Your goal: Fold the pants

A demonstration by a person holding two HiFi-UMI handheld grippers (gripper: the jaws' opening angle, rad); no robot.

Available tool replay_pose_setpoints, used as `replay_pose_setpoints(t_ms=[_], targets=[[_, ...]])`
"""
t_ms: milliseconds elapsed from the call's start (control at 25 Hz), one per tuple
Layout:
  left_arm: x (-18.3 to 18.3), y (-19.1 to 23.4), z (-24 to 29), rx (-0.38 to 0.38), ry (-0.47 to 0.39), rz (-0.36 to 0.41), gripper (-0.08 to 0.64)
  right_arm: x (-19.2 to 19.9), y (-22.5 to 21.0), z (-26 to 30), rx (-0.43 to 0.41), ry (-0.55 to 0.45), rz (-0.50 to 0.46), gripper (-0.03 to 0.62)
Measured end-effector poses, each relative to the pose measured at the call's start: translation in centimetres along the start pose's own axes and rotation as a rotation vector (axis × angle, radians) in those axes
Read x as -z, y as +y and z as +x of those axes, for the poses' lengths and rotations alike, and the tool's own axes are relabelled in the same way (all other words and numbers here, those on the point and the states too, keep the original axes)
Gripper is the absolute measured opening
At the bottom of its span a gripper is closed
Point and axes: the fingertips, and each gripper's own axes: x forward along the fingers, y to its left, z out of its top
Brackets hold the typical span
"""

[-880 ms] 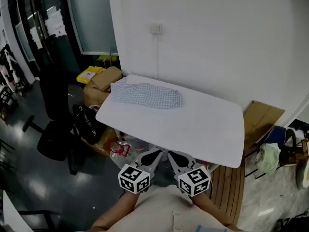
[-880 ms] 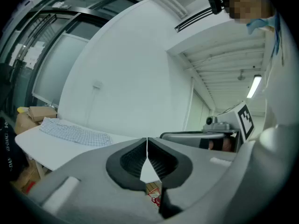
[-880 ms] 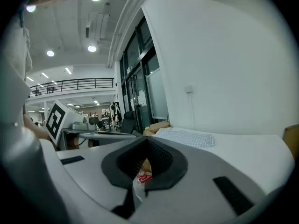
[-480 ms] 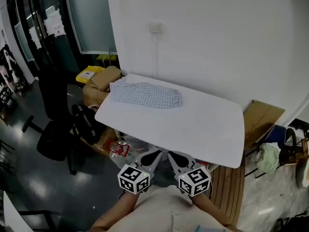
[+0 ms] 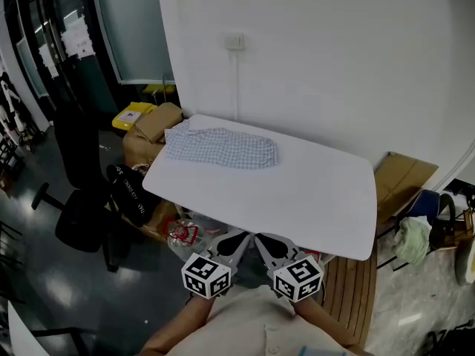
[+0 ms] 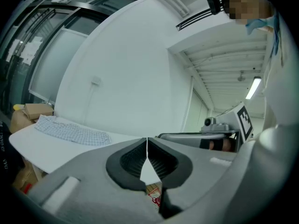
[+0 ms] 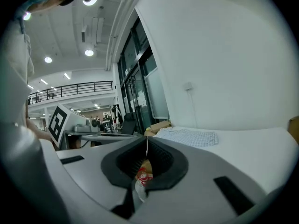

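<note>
Head view, items left to right.
- Office chair (image 5: 74, 225): black, on the floor at nine o'clock of the table.
- Cardboard boxes (image 5: 152, 123): on the floor off the table's ten o'clock corner.
- Pants (image 5: 221, 147): pale checked cloth, bunched lengthwise. They lie on the white table (image 5: 312, 191) along its far-left edge, at eleven o'clock from the grippers and well apart from both.
- Wall socket (image 5: 234, 41): on the white wall, at twelve o'clock above the pants.
- Left gripper (image 5: 236, 241): at six o'clock of the frame, off the table's near edge. Jaws pressed fully together, nothing between the pads.
- Right gripper (image 5: 270, 243): just beside the left, at its three o'clock. Jaws likewise together and empty.
- Flattened cardboard (image 5: 404, 176): on the floor at the table's three o'clock.

Left gripper view: pants at ten o'clock of the jaw tips.
Right gripper view: pants at two o'clock.
</note>
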Motion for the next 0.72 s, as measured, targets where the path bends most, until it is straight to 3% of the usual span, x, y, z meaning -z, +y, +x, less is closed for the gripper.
replay_pose_setpoints(t_ms=[480, 720], targets=[[0.0, 4.6, 2.0, -0.014, 0.030, -0.049, 0.012, 0.8, -2.9, 4.4, 0.010, 0.070, 0.043, 0.023], [-0.1, 8.9, 3.8, -0.017, 0.038, -0.079, 0.012, 1.3, -4.7, 8.3, 0.012, 0.110, 0.064, 0.058]])
